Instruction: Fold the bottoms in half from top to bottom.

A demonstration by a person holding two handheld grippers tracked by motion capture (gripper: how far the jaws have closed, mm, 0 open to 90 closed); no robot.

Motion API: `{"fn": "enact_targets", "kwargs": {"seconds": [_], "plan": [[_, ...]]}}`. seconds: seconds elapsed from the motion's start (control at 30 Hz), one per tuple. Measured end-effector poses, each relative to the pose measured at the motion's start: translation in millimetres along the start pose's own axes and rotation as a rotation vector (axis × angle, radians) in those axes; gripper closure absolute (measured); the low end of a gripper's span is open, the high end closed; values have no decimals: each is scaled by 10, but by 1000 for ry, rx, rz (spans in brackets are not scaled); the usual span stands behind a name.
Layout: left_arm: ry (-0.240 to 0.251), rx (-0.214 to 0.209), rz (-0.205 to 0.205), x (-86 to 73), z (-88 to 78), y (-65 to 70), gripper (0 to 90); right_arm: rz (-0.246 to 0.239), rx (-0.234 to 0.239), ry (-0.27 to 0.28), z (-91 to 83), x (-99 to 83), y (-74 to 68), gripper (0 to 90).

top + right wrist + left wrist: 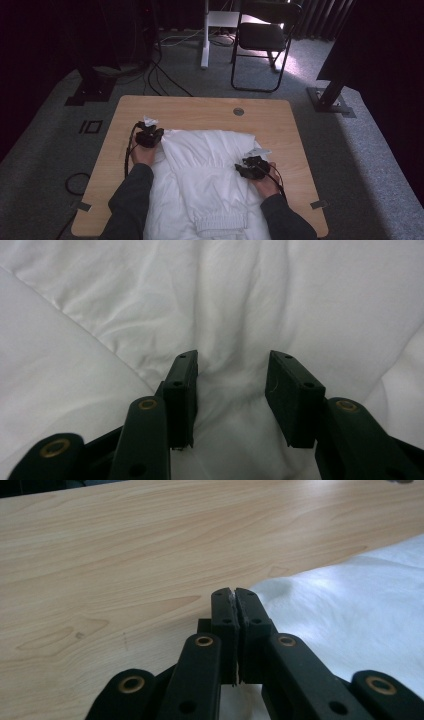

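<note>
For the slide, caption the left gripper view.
Left tool shut on the edge of a white garment lying on the wooden table.

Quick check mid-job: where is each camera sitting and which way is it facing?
High view: above the person's side, looking forward and down on the table; both forearms, left gripper, right gripper.
Left gripper view: on the left gripper, facing across the wood at the white garment's edge; jaws shut on a sliver of cloth.
Right gripper view: on the right gripper, facing down onto cloth; jaws apart.
Shared: the white garment.
</note>
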State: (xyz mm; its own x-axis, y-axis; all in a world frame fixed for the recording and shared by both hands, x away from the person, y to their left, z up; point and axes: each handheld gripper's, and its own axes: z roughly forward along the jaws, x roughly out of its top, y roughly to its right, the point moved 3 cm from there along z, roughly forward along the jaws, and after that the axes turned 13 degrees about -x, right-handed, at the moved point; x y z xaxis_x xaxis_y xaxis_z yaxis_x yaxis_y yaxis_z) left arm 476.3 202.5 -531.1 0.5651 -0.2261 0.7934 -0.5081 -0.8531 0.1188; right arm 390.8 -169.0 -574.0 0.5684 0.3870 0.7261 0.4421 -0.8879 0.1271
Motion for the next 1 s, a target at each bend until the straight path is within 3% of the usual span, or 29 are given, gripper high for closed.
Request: {"fn": "enact_targets", "kwargs": {"seconds": [0.07, 0.1, 0.13, 0.17, 0.2, 0.23, 0.27, 0.3, 0.33, 0.37, 0.43, 0.47, 0.53, 0.63, 0.7, 0.8, 1.0], "plan": [[11, -7, -3, 8, 16, 3, 713, 15, 7, 1, -6, 46, 62, 540], [33, -22, -17, 21, 27, -13, 635, 62, -19, 34, -31, 140, 179, 514], [33, -22, -17, 21, 27, -13, 585, 62, -19, 34, -31, 140, 179, 514], [35, -29, -34, 26, 49, -24, 527, 113, -48, 68, -40, 267, 336, 477], [32, -23, -35, 27, 59, -31, 527, 113, -48, 68, -40, 267, 336, 477], [32, -21, -41, 25, 84, -43, 459, 183, -55, 69, 17, 395, 509, 420], [25, -27, -52, 21, 104, -55, 459, 183, -55, 69, 17, 395, 509, 420], [11, -43, -78, 11, 149, -70, 378, 254, -54, 48, 126, 501, 669, 362], [3, -38, -79, 0, 172, -81, 378, 254, -54, 48, 126, 501, 669, 362], [-9, -25, -90, -22, 212, -100, 316, 293, -77, 28, 254, 575, 792, 320], [-39, -30, -130, -80, 286, -147, 292, 305, -79, 21, 301, 595, 825, 304], [-51, -23, -136, -100, 306, -163, 286, 333, -77, 6, 394, 622, 871, 294], [-69, -28, -153, -140, 347, -194, 269, 347, -69, -20, 504, 629, 897, 287], [-72, -41, -165, -154, 360, -212, 269, 327, -73, -61, 667, 608, 862, 288], [-73, -42, -156, -158, 362, -214, 269, 323, -80, -64, 679, 606, 849, 289], [-79, -36, -144, -160, 365, -204, 268, 268, -124, -78, 707, 598, 799, 286], [-102, -62, -108, -160, 370, -146, 276, 264, -128, -81, 724, 573, 804, 275]]}}
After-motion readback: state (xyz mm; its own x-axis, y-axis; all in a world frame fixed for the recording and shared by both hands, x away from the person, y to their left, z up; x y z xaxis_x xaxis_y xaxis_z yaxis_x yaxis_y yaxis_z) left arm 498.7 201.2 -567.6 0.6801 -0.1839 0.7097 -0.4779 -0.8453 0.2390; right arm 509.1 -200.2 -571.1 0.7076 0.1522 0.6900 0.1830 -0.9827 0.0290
